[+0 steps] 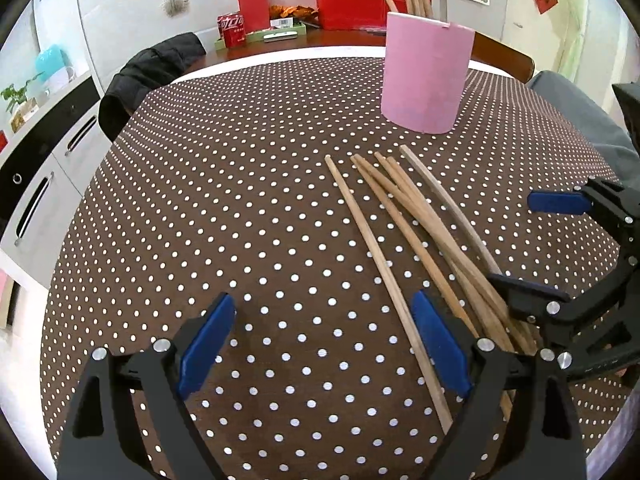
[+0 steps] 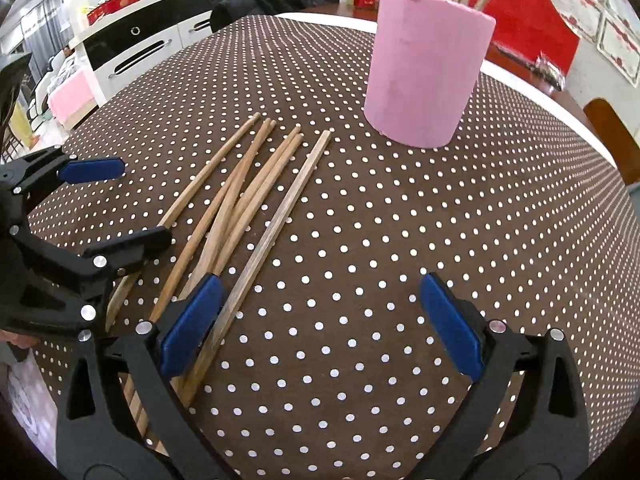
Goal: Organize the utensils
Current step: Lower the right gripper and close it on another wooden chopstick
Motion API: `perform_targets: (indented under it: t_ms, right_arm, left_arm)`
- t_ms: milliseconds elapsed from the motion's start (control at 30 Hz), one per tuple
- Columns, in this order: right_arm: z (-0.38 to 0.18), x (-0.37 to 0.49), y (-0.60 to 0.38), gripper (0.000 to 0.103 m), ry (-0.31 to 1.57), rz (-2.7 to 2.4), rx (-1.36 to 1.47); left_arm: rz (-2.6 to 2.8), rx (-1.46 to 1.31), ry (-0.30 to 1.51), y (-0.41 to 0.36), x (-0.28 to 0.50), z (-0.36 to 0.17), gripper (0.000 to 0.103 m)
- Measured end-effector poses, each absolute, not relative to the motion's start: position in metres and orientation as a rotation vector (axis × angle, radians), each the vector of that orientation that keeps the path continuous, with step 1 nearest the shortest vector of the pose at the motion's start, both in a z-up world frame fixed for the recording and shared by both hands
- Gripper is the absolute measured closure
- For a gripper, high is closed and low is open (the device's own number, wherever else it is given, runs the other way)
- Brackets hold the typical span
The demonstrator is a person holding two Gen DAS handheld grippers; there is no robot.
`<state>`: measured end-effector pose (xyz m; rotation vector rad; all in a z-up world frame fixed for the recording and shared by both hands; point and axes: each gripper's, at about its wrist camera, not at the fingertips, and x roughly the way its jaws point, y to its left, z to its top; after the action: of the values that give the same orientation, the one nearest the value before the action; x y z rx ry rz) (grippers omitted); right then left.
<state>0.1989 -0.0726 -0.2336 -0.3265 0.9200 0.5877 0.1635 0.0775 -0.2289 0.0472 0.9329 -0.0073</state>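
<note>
- Both grippers' fingers (image 2: 188, 320) spread wide, holding nothing.
- Loose chopsticks (image 2: 244, 196) fanned on polka-dot surface (image 2: 400, 240); take the outermost singly, near its thick end.
- Drop upright into pink holder (image 2: 424, 80).

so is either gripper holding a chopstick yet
No. Both the left gripper and right gripper are open and empty; the chopsticks lie loose on the table.

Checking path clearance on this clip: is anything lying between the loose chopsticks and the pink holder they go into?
Nothing visible does. Only bare dotted tablecloth separates the chopsticks from the pink holder. Both the left gripper and right gripper are open beside the pile.
</note>
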Motion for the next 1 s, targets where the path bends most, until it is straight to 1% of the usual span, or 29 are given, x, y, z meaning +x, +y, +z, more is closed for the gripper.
perform_targets:
  t_ms: [67,100,167,200,233,267,300,333,400,500,533,633,833,867,900,933,1000]
  right_arm:
    - [-0.232,0.199,-0.073,0.006,0.928,0.579,-0.346]
    - [-0.230,0.198,-0.074,0.008,0.926,0.565,-0.372]
    - [-0.226,0.196,-0.080,0.016,0.926,0.551,-0.388]
    - [-0.225,0.197,-0.082,0.022,0.930,0.547,-0.381]
    - [-0.225,0.199,-0.085,0.026,0.933,0.548,-0.370]
    - [-0.226,0.200,-0.086,0.027,0.935,0.553,-0.358]
    - [-0.226,0.202,-0.086,0.031,0.936,0.556,-0.346]
    - [-0.226,0.202,-0.085,0.039,0.934,0.570,-0.330]
    - [-0.226,0.199,-0.079,0.042,0.922,0.609,-0.317]
    - [-0.226,0.187,-0.066,0.055,0.892,0.685,-0.365]
    - [-0.226,0.182,-0.062,0.057,0.880,0.732,-0.391]
    - [-0.226,0.175,-0.059,0.057,0.853,0.782,-0.435]
    - [-0.224,0.186,-0.082,0.058,0.892,0.759,-0.431]
    - [-0.223,0.190,-0.088,0.059,0.905,0.732,-0.420]
    - [-0.223,0.194,-0.093,0.064,0.915,0.708,-0.398]
    - [-0.222,0.196,-0.095,0.067,0.921,0.701,-0.376]
    - [-0.222,0.199,-0.093,0.068,0.921,0.694,-0.358]
  left_arm:
    - [-0.007,0.051,0.932,0.077,0.163,-0.229,0.014]
    - [-0.005,0.057,0.929,0.076,0.163,-0.229,0.014]
    - [-0.004,0.067,0.926,0.073,0.163,-0.229,0.014]
    - [-0.006,0.070,0.926,0.073,0.165,-0.229,0.014]
    - [-0.007,0.075,0.927,0.072,0.168,-0.228,0.014]
    - [-0.006,0.082,0.930,0.071,0.171,-0.228,0.014]
    - [-0.002,0.092,0.935,0.069,0.173,-0.227,0.014]
    - [0.002,0.108,0.941,0.066,0.175,-0.226,0.014]
    - [0.005,0.140,0.946,0.062,0.178,-0.225,0.014]
    - [0.004,0.162,0.949,0.060,0.180,-0.224,0.014]
    - [0.003,0.160,0.948,0.059,0.180,-0.223,0.014]
    - [-0.005,0.136,0.948,0.062,0.181,-0.225,0.014]
    - [-0.014,0.156,0.942,0.065,0.179,-0.226,0.014]
    - [-0.014,0.166,0.942,0.064,0.179,-0.226,0.014]
    - [-0.014,0.173,0.942,0.063,0.179,-0.226,0.014]
    - [-0.014,0.178,0.945,0.061,0.179,-0.226,0.014]
    - [-0.019,0.189,0.952,0.058,0.182,-0.225,0.015]
